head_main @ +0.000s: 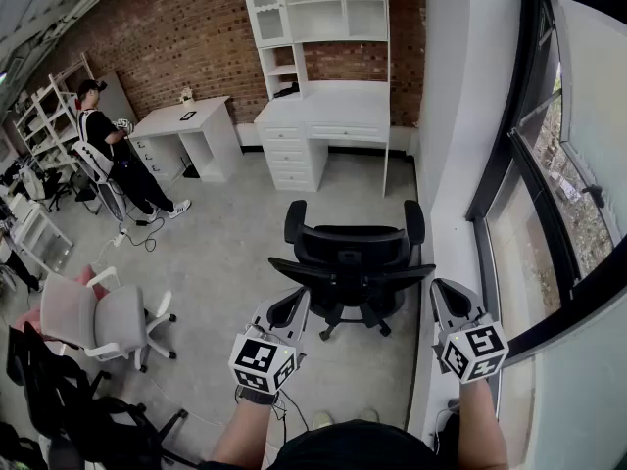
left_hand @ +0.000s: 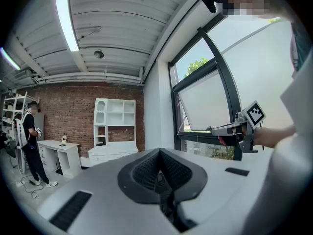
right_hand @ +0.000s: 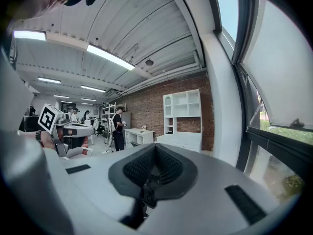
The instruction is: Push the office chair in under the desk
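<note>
- Head view: the office chair (head_main: 353,262) stands well apart from the white table (head_main: 333,101), with its backrest apparently toward me. My left gripper (head_main: 291,308) and right gripper (head_main: 443,297) hover just short of the chair.
- Left gripper view: jaws pressed together, nothing between them.
- Right gripper view: likewise closed and empty.
- Step in hand: approach. Next, I judge, both grippers must press on the backrest and roll the chair to the table.

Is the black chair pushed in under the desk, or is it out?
Out. The black office chair stands on the open floor, well apart from the white desk.
</note>
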`<state>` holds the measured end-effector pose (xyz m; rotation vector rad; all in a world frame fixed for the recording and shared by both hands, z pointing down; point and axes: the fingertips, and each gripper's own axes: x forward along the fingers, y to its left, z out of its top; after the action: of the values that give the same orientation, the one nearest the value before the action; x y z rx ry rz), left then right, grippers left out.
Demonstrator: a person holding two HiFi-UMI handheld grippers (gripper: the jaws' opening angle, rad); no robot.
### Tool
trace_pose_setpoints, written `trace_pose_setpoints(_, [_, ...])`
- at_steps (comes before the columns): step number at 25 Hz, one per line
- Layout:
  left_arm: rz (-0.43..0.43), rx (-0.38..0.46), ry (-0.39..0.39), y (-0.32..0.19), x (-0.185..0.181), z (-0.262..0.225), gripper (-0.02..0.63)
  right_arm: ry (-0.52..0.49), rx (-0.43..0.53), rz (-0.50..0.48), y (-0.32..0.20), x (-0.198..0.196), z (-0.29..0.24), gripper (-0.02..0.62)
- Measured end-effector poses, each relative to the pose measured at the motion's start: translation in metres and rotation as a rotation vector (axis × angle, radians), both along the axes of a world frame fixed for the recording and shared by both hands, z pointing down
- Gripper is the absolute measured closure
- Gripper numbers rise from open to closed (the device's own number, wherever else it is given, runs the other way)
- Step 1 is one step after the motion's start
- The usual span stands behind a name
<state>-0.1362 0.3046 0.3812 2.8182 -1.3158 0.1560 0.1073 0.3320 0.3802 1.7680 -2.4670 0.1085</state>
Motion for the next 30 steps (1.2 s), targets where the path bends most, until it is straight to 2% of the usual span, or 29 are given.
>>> trace_pose_setpoints(14, [-0.006, -0.034, -0.019, 0.007, 0.012, 0.013, 0.6, -0.001, -0.013, -0.035, 0.0, 0.0, 0.008, 0.591])
trace_pose_setpoints(18, [-0.026, -0.06, -0.018, 0.003, 0.01, 0.025, 0.6, -0.029, -0.021, -0.029, -0.002, 0.007, 0.014, 0.591])
trace_pose_setpoints(24, [-0.035, -0.089, -0.057, 0.0, 0.015, 0.042, 0.6, -0.03, -0.046, -0.066, -0.002, 0.01, 0.028, 0.591])
trace_pose_setpoints(30, [-0.018, -0.18, 0.015, -0.002, 0.031, 0.067, 0.596, -0.018, -0.062, -0.11, -0.011, 0.018, 0.049, 0.589])
